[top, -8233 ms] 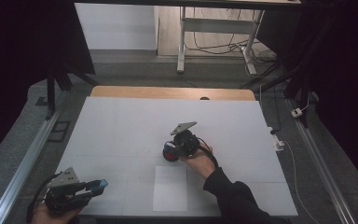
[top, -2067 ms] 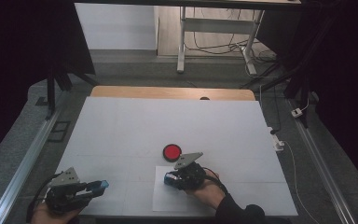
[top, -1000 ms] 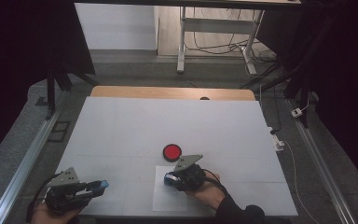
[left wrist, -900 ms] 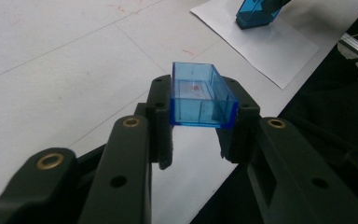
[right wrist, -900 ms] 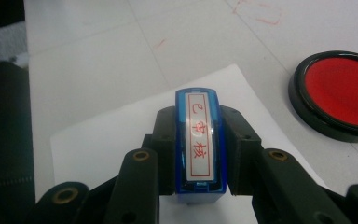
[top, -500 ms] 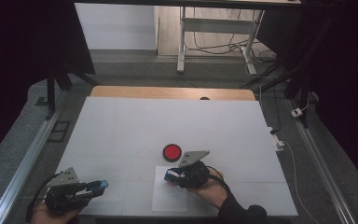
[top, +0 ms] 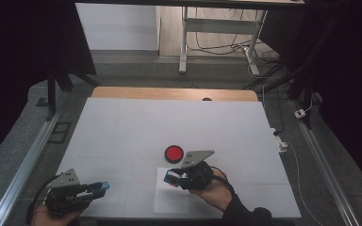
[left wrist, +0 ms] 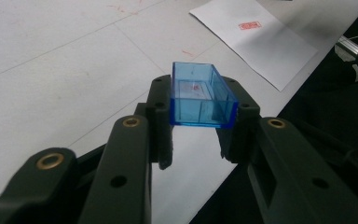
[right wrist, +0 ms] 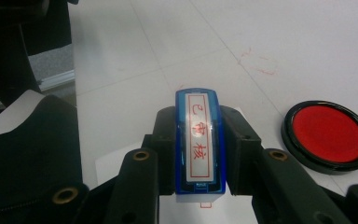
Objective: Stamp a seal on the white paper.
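Premises: a lab or recording workspace. A white tabletop (top: 169,127) stands between aluminium rails (top: 21,172) and black curtains (top: 23,42). Loose cables (top: 217,44) lie on the floor beneath a metal desk frame (top: 217,28) behind.

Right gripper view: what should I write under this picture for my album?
The right gripper clamps a blue stamp over white paper, beside a round red ink pad.

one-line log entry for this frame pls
left gripper: shut on blue cap | right gripper: shut on stamp, over paper sheet | red ink pad: beside, open
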{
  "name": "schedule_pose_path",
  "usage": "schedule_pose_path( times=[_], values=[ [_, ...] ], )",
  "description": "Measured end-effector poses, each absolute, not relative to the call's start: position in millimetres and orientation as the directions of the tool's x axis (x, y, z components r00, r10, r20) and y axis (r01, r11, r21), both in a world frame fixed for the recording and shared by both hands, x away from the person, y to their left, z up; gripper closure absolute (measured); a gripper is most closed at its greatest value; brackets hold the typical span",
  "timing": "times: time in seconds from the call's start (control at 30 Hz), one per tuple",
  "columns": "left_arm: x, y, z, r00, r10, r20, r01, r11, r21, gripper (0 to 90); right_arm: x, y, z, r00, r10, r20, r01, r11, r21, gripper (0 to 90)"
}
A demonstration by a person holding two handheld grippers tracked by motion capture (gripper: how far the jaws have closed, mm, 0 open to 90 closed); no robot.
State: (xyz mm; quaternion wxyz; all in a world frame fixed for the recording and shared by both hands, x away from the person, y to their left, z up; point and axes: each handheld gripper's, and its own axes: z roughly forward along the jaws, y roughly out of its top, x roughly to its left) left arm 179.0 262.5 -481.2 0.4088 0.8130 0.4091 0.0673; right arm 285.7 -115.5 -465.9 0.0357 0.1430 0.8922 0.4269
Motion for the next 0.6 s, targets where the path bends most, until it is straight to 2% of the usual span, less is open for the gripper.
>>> schedule_pose_path(
  times=[0.6],
  values=[
    [179,263,-481,0.656,0.718,-0.232,0.611,-0.325,0.722,67.9,283,-124,-449,-0.956,0.287,0.058,0.216,0.559,0.800,69.8]
  ],
)
